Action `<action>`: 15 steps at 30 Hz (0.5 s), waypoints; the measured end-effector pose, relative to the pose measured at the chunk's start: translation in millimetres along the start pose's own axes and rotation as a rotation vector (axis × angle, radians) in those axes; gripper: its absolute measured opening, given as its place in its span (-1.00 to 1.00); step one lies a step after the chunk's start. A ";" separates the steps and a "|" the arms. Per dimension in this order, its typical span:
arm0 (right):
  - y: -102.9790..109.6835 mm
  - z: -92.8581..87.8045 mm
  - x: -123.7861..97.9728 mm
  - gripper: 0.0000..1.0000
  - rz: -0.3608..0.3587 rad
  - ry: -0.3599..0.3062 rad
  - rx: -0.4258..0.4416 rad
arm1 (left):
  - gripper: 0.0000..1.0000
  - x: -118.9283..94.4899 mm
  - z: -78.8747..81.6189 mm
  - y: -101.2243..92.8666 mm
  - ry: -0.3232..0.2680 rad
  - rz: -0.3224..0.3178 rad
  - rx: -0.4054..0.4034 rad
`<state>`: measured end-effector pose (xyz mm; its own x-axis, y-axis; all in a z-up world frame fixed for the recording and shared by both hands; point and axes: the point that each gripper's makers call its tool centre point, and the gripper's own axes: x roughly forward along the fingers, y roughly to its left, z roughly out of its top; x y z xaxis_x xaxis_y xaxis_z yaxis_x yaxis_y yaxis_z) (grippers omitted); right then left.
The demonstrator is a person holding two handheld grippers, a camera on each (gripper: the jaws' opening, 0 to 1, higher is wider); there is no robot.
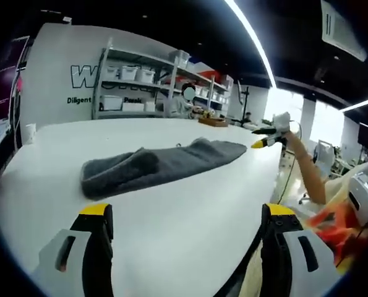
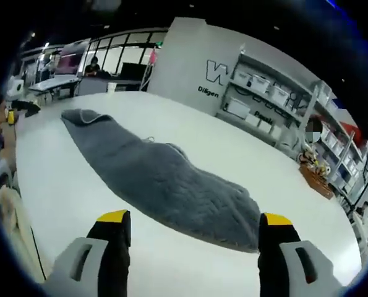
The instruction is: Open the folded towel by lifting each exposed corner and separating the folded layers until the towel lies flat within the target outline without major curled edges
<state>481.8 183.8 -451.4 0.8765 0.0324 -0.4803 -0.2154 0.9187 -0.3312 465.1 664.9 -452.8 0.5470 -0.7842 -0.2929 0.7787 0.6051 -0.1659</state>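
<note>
So the left hand-held gripper [image 1: 187, 213] hangs over the white desk [image 1: 171, 247] with its yellow-tipped jaws wide apart, nothing between them. The grey towel [image 1: 156, 164] lies ahead, still bunched lengthwise, with a rolled fold at its left end. The right hand-held gripper [image 1: 258, 143] is off past the towel's far right end, held in a person's hand [image 1: 282, 127]. Shelves with white bins [image 1: 128, 90] line the back wall.

Fuzzy grey cloth towel [image 2: 165, 179] on smooth matt table [image 2: 66, 192].
</note>
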 end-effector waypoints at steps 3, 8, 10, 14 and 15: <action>12.2 5.0 -0.3 0.85 0.019 -0.004 -0.013 | 0.99 -1.5 2.9 -5.3 -0.006 -0.016 0.006; 35.3 10.7 -5.4 0.99 0.055 -0.017 -0.023 | 0.99 -2.5 3.0 -6.4 -0.002 -0.022 0.017; 43.6 10.5 -7.2 0.99 0.069 -0.020 -0.019 | 0.99 -2.8 3.3 -6.2 -0.005 -0.024 0.012; 55.8 8.5 -7.1 0.99 0.082 -0.022 -0.025 | 0.99 -2.8 3.1 -4.1 -0.004 -0.017 0.011; 59.0 9.2 -6.1 0.99 0.086 -0.021 -0.023 | 0.99 -2.7 3.0 -3.7 -0.003 -0.017 0.012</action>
<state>467.8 241.4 -460.5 0.8631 0.1196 -0.4907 -0.3002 0.9028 -0.3080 461.7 664.3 -448.6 0.5348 -0.7945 -0.2876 0.7912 0.5904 -0.1596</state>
